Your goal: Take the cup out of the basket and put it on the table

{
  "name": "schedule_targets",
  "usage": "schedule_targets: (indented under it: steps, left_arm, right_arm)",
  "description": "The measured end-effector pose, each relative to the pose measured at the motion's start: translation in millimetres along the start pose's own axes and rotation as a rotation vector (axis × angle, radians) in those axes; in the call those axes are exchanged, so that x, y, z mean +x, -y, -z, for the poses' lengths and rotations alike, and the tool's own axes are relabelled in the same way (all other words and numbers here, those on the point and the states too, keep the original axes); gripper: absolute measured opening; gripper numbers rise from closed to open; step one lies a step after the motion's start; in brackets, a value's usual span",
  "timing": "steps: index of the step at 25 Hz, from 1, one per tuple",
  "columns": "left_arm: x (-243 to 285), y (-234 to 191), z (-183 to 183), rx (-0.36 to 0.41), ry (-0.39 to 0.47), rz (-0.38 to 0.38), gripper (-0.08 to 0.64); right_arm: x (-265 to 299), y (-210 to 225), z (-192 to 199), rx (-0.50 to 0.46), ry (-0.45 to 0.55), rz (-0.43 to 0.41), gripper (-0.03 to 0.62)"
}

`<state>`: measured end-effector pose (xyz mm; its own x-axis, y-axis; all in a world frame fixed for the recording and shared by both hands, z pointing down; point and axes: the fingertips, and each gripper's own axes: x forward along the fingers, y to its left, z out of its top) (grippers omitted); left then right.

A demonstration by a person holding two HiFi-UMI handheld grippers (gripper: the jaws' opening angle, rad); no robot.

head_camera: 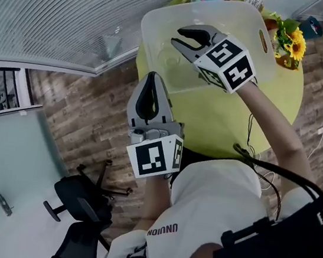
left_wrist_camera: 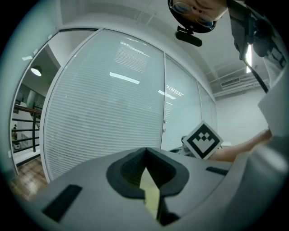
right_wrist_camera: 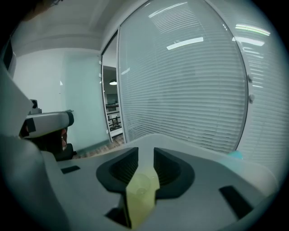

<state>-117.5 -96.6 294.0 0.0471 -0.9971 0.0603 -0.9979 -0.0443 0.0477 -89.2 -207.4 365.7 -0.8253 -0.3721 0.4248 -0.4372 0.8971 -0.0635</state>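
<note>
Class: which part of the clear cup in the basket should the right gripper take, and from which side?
Probably one side of the rim, from above: the walls of the basket block every sideways approach, and the cup seems to stand mouth-up below the right gripper, jaws slightly parted.

The basket is open-topped; bare table lies before it, flowers beside.

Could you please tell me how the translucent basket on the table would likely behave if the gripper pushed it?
The basket looks like thin translucent plastic, so it is probably light. Being wide and low, it would likely slide across the smooth green table rather than tip. Its walls may flex slightly if the right gripper presses on them.
</note>
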Motion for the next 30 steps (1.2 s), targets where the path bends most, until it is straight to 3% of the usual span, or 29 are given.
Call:
schedule_targets:
  steps: [18, 30]
  left_arm:
    - [14, -17, 20, -0.022, -0.055, 0.047, 0.012]
    - [23, -24, 29, -0.04, -0.067, 0.047, 0.012]
  right_arm:
    - [57, -1, 58, -0.099, -0.26, -0.098, 0.106]
    - [79, 7, 96, -0.111, -0.391, -0.126, 0.106]
